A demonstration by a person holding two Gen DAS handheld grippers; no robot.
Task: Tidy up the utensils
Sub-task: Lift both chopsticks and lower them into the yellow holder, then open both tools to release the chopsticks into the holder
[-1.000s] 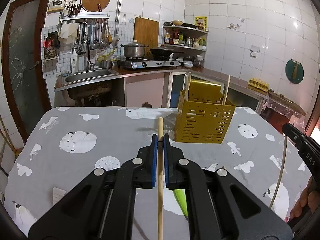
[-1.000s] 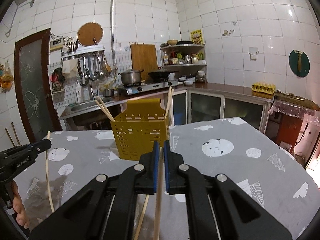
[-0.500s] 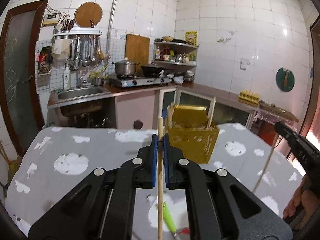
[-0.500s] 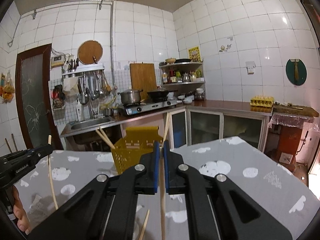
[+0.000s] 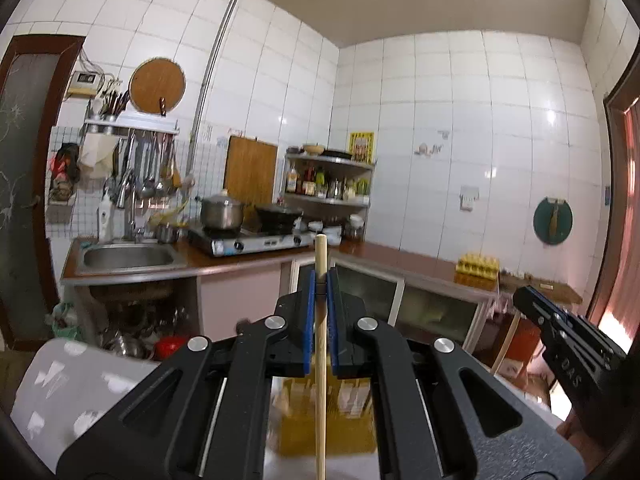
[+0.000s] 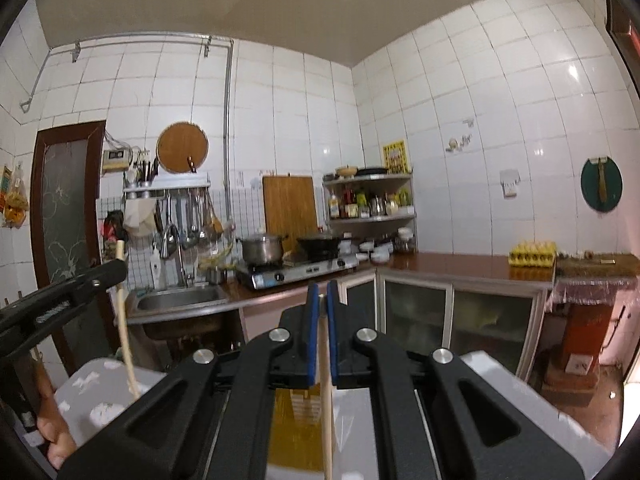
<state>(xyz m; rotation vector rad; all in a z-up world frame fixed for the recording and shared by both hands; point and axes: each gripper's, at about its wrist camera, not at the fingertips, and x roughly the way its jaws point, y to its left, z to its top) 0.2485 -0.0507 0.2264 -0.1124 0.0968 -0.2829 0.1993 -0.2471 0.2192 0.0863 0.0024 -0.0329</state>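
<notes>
Chopsticks have been lifted clear: the left gripper (image 5: 319,300) pinches one upright chopstick (image 5: 320,360), and the right gripper (image 6: 322,312) pinches another chopstick (image 6: 326,400). A second earlier both sat low over the table (image 5: 60,392); now the yellow basket (image 5: 352,420) lies below them, so dropping the sticks in looks next.

A table (image 5: 60,392) under a grey white-patterned cloth bears a yellow basket (image 5: 352,420).
</notes>
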